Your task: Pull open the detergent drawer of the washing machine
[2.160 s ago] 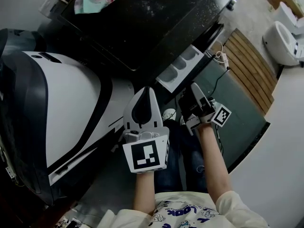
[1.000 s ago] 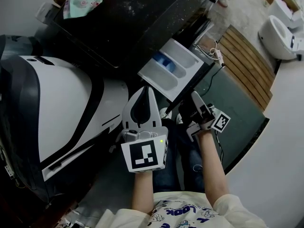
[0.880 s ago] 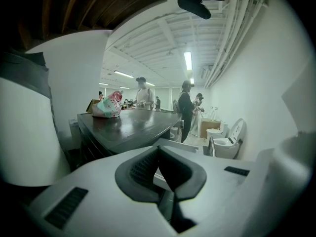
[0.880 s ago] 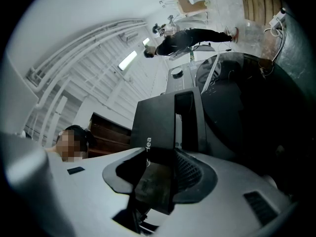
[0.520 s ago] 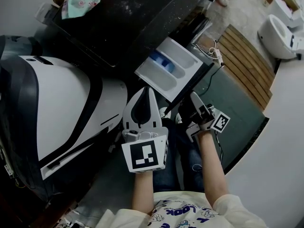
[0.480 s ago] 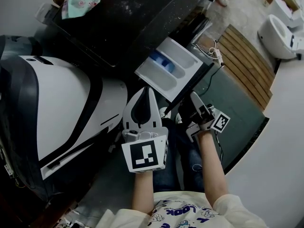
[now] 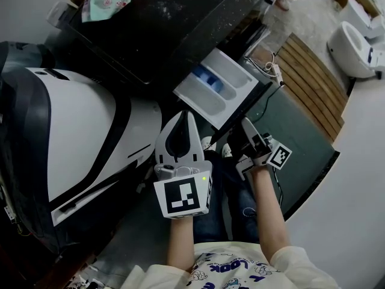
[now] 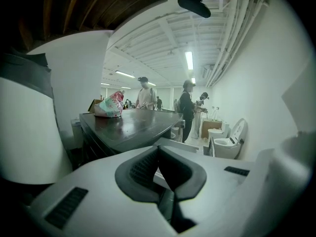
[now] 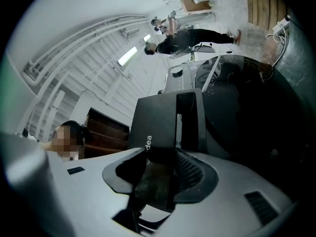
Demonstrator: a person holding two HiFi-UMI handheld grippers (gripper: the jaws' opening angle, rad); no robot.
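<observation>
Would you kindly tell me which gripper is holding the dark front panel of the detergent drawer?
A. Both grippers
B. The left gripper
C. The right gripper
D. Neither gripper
C: the right gripper has its fingers closed on the dark front panel of the pulled-out detergent drawer, while the left gripper has its fingers together on nothing.

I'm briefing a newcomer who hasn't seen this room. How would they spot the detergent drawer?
Start at the black washing machine with the speckled top. Jutting from its front toward the person is the detergent drawer: a white compartmented tray with a blue insert, its dark front panel clamped in the right gripper.
</observation>
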